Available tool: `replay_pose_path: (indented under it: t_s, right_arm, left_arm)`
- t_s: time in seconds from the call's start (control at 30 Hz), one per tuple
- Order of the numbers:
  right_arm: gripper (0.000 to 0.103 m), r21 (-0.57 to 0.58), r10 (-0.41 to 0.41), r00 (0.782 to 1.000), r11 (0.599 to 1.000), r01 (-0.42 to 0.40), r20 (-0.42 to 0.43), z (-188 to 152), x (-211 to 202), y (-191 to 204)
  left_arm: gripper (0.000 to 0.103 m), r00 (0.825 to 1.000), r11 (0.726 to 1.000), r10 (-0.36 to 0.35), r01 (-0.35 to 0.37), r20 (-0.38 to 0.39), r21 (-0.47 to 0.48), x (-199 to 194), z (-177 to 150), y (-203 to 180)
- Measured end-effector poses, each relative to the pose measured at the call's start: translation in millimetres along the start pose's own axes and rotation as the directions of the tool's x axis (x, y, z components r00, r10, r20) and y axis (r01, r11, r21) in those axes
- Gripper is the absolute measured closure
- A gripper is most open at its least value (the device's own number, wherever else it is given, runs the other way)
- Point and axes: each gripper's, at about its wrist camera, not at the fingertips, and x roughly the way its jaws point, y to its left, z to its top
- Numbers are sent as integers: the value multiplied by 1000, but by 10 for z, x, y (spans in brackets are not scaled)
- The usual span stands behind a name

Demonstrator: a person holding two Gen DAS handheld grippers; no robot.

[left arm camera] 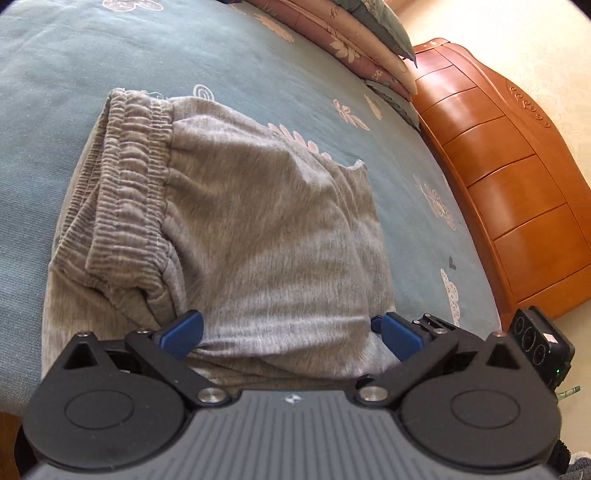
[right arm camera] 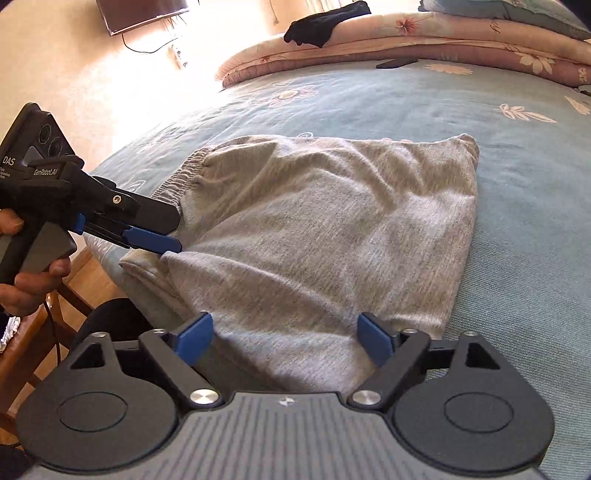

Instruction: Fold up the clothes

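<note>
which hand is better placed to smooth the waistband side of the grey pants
Left, probably. The left gripper sits beside the waistband of the grey pants; the right gripper is open at the opposite near edge.

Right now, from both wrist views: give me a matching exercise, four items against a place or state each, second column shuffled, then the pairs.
Items:
1. grey sweatpants
2. black garment
3. right gripper
4. wooden dresser

Place or state:
A. stands on the floor beside the bed
B. open, nothing held
C. folded on the blue bedspread
D. on the floral quilts at the far end of the bed

Pairs: 1-C, 2-D, 3-B, 4-A
</note>
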Motion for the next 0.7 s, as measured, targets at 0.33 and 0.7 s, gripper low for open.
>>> replay_pose_path:
  t_s: [0.33, 0.7]
  right_arm:
    - [0, 18, -76, 997, 997, 76, -19, 99, 27, 109]
    - [0, 4, -154, 987, 988, 154, 51, 174, -163, -24]
  left_arm:
    - [1, 990, 984, -23, -2, 140, 178, -117, 549, -358]
    - [19, 986, 1000, 8, -12, 165, 25, 208, 821, 312]
